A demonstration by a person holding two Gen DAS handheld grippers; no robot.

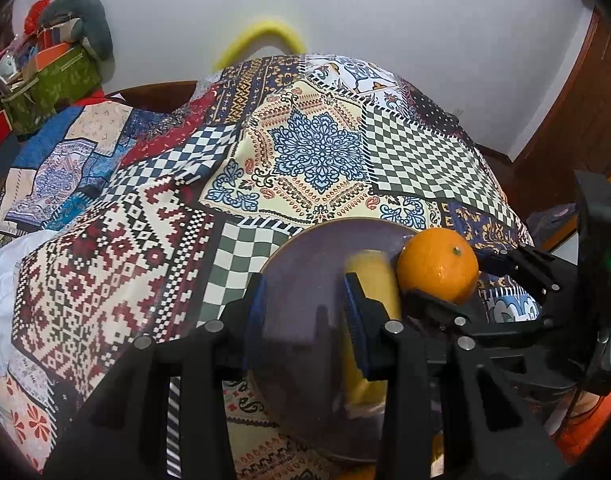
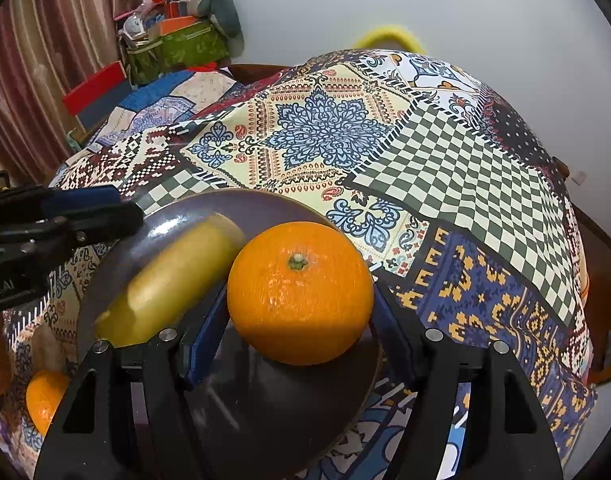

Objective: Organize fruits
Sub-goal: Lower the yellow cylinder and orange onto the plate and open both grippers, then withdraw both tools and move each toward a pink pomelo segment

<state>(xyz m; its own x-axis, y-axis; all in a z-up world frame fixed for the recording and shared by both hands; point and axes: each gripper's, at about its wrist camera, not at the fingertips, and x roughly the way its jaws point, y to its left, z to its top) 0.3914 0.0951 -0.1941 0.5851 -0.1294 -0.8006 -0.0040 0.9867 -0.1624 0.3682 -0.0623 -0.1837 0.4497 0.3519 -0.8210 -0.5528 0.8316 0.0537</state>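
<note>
A dark purple plate [image 1: 305,280] [image 2: 273,400] lies on the patterned cloth. A blurred yellow banana [image 1: 369,280] [image 2: 173,276] lies on it. My right gripper [image 2: 301,308] [image 1: 465,280] is shut on an orange [image 2: 299,292] [image 1: 437,266] and holds it over the plate's right part, beside the banana. My left gripper [image 1: 301,308] is open over the plate, its right finger against the banana's left side, nothing between the pads. It shows at the left of the right wrist view [image 2: 85,216]. A second orange [image 2: 43,400] lies left of the plate.
The patchwork cloth [image 1: 317,152] covers the table. A green box of clutter [image 1: 53,80] with a grey cushion stands at the back left. A yellow curved thing [image 1: 261,36] sits behind the table by the white wall. Wooden furniture [image 1: 565,112] is at the right.
</note>
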